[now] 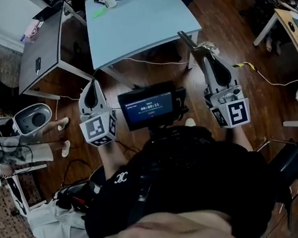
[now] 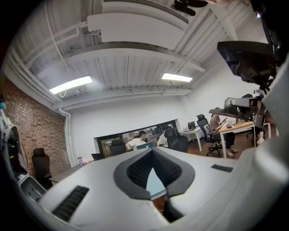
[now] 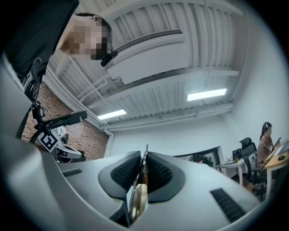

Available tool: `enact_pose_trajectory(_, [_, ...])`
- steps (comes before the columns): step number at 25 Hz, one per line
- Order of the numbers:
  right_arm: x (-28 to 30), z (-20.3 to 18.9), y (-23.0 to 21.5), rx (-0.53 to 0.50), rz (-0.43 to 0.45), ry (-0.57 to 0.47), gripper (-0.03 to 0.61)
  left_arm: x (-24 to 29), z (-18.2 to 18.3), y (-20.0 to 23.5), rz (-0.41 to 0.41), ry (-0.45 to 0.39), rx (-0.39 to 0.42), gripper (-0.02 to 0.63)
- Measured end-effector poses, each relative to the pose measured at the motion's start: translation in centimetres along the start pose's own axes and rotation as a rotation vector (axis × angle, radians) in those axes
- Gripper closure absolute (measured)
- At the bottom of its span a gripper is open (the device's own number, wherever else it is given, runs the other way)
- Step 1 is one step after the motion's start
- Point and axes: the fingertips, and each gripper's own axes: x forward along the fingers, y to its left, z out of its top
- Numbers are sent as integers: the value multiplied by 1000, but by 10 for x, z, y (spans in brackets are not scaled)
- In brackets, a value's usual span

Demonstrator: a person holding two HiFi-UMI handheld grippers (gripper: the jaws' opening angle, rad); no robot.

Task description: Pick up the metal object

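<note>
The right tongs [image 3: 144,157] are clenched on the metal object [image 3: 137,198], a thin flat strip seen edge-on between the two ribbed pads [image 3: 123,171]; the strip runs past the tips and back toward the camera. In the head view the right tongs [image 1: 206,56] point away from the person and slightly upward. The metal object [image 1: 188,40] juts out beyond the tips, and its far end overlaps the near corner of the light-blue desk [image 1: 137,23]. The left tongs [image 2: 152,150] are clenched with the pad tips meeting and nothing between them; only a sliver of the desk surface shows through the hollow behind the tips. In the head view the left tongs [image 1: 92,85] are held roughly level, well apart from the right. A small lit screen [image 1: 148,106] sits between the two marker cubes. Below is a wooden floor [image 1: 226,41], and a grey desk [image 1: 43,50] stands to the left.
</note>
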Motion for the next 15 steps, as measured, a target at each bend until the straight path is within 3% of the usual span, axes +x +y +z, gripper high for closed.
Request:
enact_pose_trajectory(8, [-4, -8, 8, 2, 40, 39, 545, 0, 1, 0, -3, 2, -5, 611])
enact_pose_trajectory(15, [-6, -8, -6, -1, -8, 19, 545, 1, -3, -4, -12, 8, -2, 611])
